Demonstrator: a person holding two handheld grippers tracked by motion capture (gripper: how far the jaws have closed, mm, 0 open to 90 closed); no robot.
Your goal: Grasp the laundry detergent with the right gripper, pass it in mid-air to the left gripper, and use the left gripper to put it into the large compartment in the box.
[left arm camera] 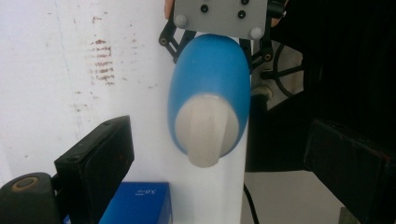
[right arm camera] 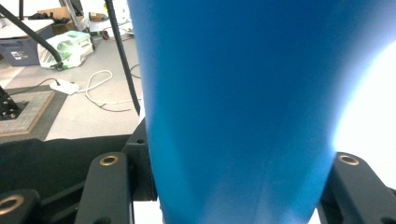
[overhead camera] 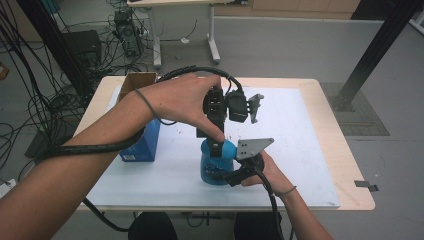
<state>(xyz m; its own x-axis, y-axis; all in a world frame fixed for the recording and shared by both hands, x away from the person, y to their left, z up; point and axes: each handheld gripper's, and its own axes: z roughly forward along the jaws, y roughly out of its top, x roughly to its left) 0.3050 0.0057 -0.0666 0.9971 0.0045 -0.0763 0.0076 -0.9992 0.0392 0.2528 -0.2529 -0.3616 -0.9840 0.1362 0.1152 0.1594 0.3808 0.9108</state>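
Blue bottle [overhead camera: 216, 165]: upright on the worktop, near the front edge, right of centre; smooth rounded plastic body, narrower at the shoulder.
Worktop [overhead camera: 310, 150]: pale wood under a white sheet, scuffed with small reddish marks in the left gripper view.
Blue box [overhead camera: 145, 145]: just left of the bottle, apart from it; brown cardboard box [overhead camera: 137, 80] behind.
Right tool [overhead camera: 239, 172]: jaws clamped around the bottle's lower body from the person's side; body fills the gap between both jaws in the right gripper view.
Left tool [left arm camera: 224, 163]: poised above the bottle, jaws wide apart and holding nothing, cap between them but untouched.
White cap [left arm camera: 205, 133]: ridged, with a raised flat grip across the top; seated on the bottle's neck.
Handling, judged: rigid plastic wall, probably light, likely to give slightly under a hard squeeze; glossy and curved, so prone to slipping or twisting in the jaws.
Where to hold, judged: low on the wide body for steadying, as now; across the cap's raised ridge for turning, jaws flat on its two faces.
Contents: cannot tell whether full or empty.
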